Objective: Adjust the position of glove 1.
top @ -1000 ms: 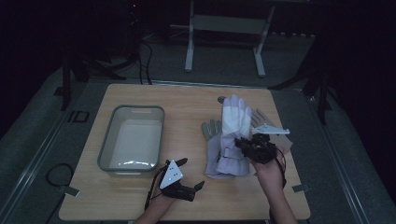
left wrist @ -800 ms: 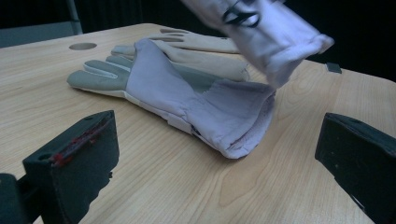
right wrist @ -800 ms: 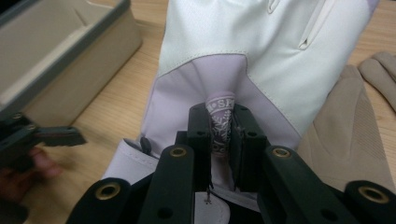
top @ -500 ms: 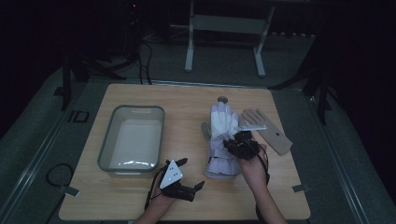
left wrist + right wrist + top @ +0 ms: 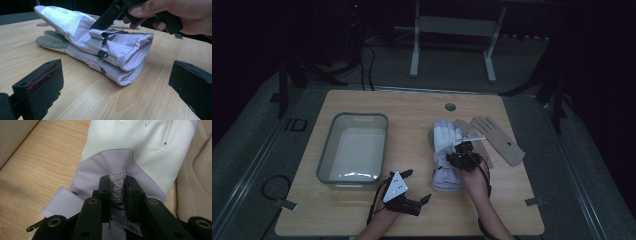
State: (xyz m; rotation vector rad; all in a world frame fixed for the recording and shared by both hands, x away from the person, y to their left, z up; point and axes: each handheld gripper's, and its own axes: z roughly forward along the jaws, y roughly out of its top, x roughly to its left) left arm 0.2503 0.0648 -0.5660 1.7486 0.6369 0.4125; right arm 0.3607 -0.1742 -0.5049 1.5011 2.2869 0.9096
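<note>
On the table's [image 5: 362,105] right half, the right gripper [image 5: 117,188] pinches a fold of the upper white ski glove [image 5: 446,136], which lies stacked on its mate. To set it down well, lower until the fabric rests flat, then release (jaws have just eased slightly). The left gripper [image 5: 412,187] rests unclenched, holding nothing. Count: two ski gloves, two beige gloves [image 5: 502,142], one bin [image 5: 354,150].
</note>
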